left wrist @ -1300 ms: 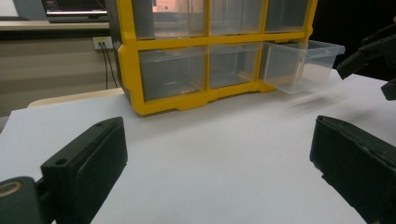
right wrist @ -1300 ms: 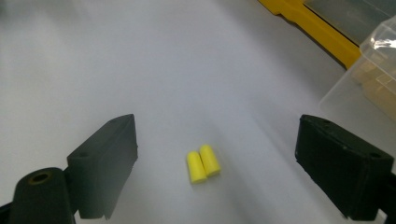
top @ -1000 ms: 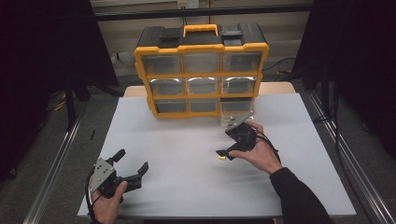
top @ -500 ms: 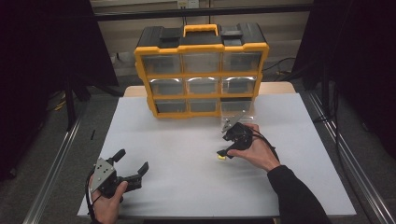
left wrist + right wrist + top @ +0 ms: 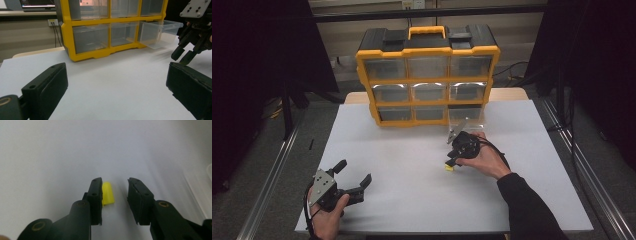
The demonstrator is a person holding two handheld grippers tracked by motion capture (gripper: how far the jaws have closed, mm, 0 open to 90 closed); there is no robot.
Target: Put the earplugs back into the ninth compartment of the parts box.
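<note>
The right gripper (image 5: pixel 114 195) is hovering with jaws partly apart around a small yellow piece (image 5: pixel 108 193) lying mid-table, seemingly lining up a pinch; the left gripper (image 5: pixel 351 179), spread wide, is idling near-left; the clear drawer (image 5: pixel 160 32) is sitting pulled out, likely to receive it.

Ahead of my claws, past the white table (image 5: pixel 412 150), dark curtains (image 5: pixel 262 60) flank a beige wall (image 5: pixel 522 25); grey floor (image 5: pixel 257 150) lies either side.

Even overhead light brightens the white table (image 5: pixel 412 150); dark surroundings fill the frame edges. Soft shadows lie beneath both hands. The close gripper views are blurred, especially the right edge.
</note>
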